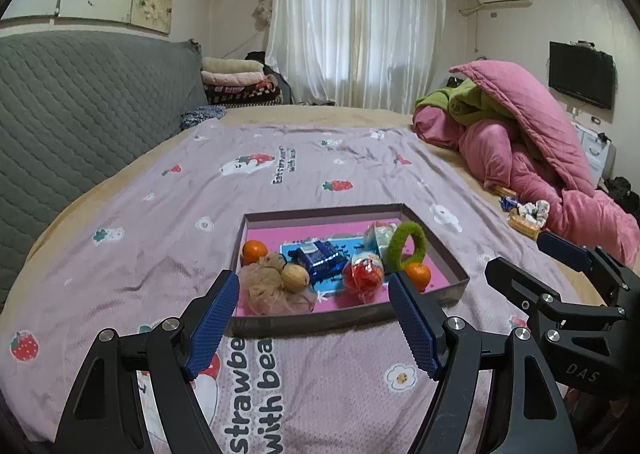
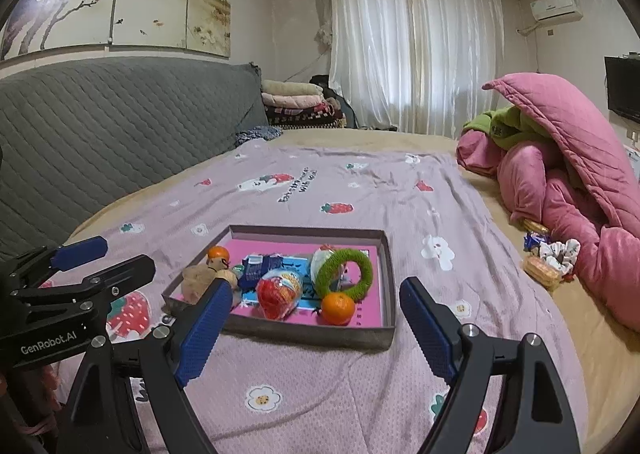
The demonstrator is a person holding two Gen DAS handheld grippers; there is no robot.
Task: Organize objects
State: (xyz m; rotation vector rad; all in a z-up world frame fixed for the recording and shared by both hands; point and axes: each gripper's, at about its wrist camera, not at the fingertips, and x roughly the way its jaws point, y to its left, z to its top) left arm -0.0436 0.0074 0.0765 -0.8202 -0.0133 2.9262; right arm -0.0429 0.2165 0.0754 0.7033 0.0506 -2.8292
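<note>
A: What's the surface, and what room is it?

B: A bed point(image 1: 120, 189) in a bedroom, spread with a lilac sheet point(image 1: 304, 181) printed with strawberries. A grey quilted headboard point(image 1: 80, 109) runs along the left, white curtains point(image 1: 356, 21) hang at the far wall, and a heap of pink bedding point(image 1: 532, 141) lies on the right side of the bed.

A: Where are the things being organized?

B: In a shallow box point(image 1: 348, 318) with a pink floor, sitting on the sheet just ahead of both grippers. Its long axis runs left to right across the left wrist view, one long wall nearest the camera. Inside are two oranges, one at the back left point(image 1: 255, 250) and one at the front right point(image 1: 418, 275), a blue packet point(image 1: 320, 260) lying roughly along that same axis, a red wrapped snack point(image 1: 364, 276), a walnut point(image 1: 295, 278) on a mesh pouch point(image 1: 266, 290), and a green ring point(image 1: 406, 246) standing tilted on edge.

A: And the grippers?

B: The left hand-held gripper point(image 1: 314, 326) and the right hand-held gripper point(image 2: 316, 330) both stand spread wide, grasping nothing.

A: Anything hard to make out?

B: A few small items point(image 2: 548, 258) lie near the pink bedding: a scrunchie, perhaps biscuits; I can't tell more. In the right wrist view a fingertip covers part of the pouch.
</note>
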